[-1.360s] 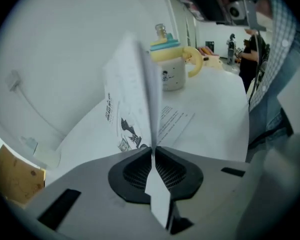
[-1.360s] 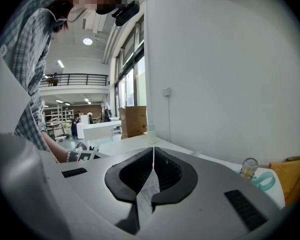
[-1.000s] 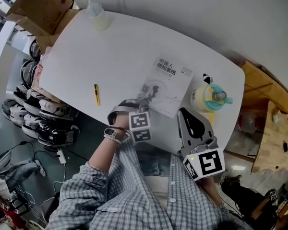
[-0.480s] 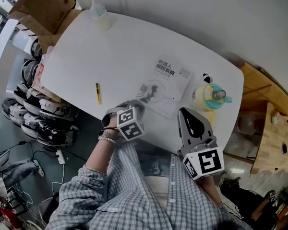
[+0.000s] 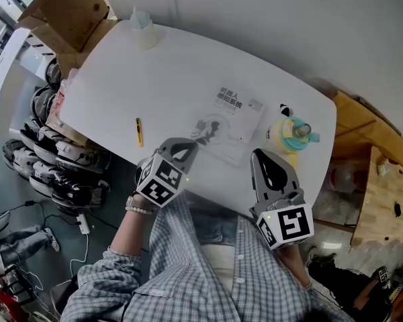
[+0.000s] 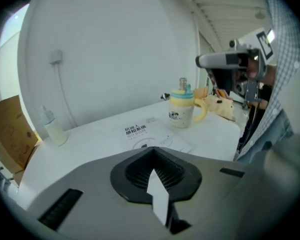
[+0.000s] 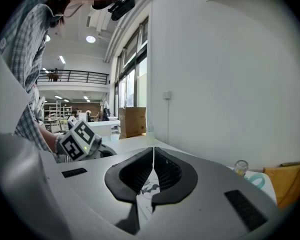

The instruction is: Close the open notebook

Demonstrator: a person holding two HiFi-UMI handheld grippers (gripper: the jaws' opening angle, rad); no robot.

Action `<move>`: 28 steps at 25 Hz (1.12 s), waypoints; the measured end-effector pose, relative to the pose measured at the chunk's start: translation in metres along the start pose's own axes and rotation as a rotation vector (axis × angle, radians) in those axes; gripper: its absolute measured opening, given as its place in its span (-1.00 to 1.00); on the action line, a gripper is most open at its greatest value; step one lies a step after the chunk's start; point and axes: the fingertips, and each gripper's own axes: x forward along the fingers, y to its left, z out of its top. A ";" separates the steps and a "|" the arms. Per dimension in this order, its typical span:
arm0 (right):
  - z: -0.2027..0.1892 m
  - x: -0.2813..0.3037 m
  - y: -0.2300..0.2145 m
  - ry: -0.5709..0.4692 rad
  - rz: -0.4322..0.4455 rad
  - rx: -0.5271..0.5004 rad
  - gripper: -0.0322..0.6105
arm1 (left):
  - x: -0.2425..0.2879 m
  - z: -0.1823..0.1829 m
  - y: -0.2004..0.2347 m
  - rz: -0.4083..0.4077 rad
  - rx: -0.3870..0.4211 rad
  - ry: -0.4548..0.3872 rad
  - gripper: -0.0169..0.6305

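Observation:
The notebook (image 5: 232,121) lies closed and flat on the white table (image 5: 161,72), its printed cover up; it also shows in the left gripper view (image 6: 149,136). My left gripper (image 5: 188,145) hovers above the table's near edge, just off the notebook's near-left corner, with its jaws shut and nothing in them (image 6: 152,160). My right gripper (image 5: 263,158) is held near the notebook's right corner, jaws shut and empty (image 7: 152,156). Beneath its jaws a strip of the notebook's cover (image 7: 149,193) is visible.
A yellow and teal mug (image 5: 292,134) stands right of the notebook. A yellow pen (image 5: 140,131) lies to its left. A bottle (image 5: 142,25) and a cardboard box (image 5: 67,12) sit at the far left. Shoes (image 5: 54,166) line the floor; wooden furniture (image 5: 383,180) stands at the right.
My left gripper has lifted away from the notebook's near corner and rolled, so its marker cube faces another way. The right gripper has stayed put. The notebook lies closed throughout.

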 end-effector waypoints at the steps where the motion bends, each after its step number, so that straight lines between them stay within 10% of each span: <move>1: 0.001 -0.002 -0.001 -0.004 -0.005 -0.004 -0.83 | -0.009 0.007 0.002 0.013 -0.022 -0.032 -0.92; 7: 0.009 -0.012 -0.004 -0.029 -0.032 -0.021 -0.83 | -0.059 0.046 0.004 0.040 -0.177 -0.229 -0.92; 28: 0.051 -0.024 0.019 -0.151 -0.010 -0.116 -0.83 | -0.130 0.095 -0.025 0.046 -0.148 -0.455 -0.92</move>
